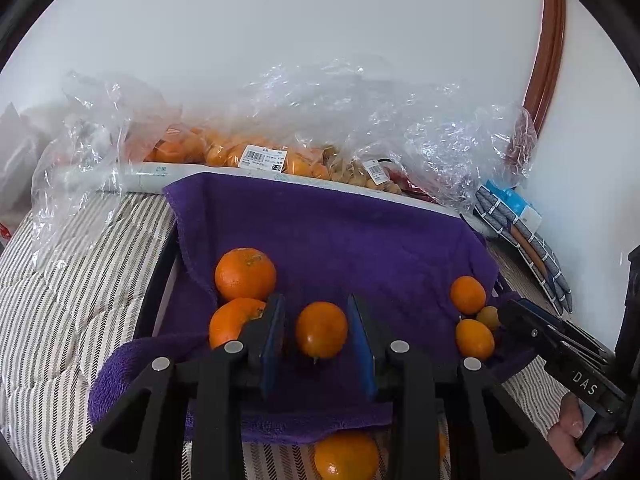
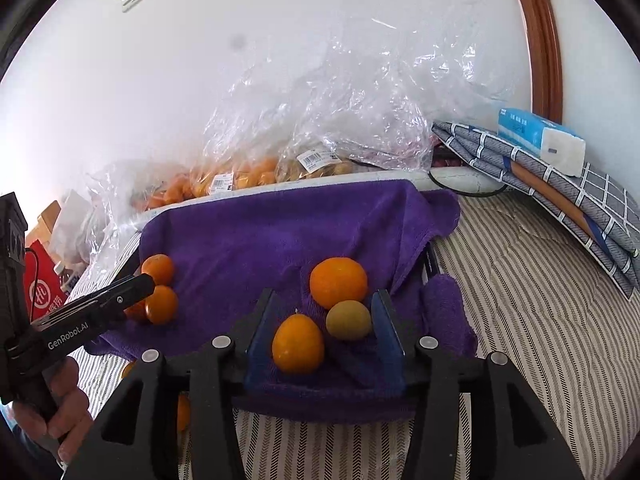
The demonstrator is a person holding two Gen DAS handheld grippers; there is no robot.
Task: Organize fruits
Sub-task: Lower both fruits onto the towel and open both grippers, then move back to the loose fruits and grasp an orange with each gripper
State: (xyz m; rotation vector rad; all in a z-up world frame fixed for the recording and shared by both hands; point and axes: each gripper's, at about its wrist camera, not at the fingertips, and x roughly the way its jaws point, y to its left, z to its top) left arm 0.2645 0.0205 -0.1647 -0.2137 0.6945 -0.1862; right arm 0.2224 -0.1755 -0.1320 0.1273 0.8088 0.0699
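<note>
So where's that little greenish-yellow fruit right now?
In the right wrist view the greenish-yellow fruit lies on the purple towel, near the right gripper's right finger, beside two orange fruits.

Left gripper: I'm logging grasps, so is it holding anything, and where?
Nothing. An orange lies between the left gripper's open jaws, untouched.

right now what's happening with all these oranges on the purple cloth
A person holding a gripper in each hand is sorting fruit on a purple towel. The left gripper straddles one orange, pads beside it with small gaps, not pressing. The right gripper is open around a second orange and a small greenish fruit. More fruit sits in plastic bags behind.
</note>
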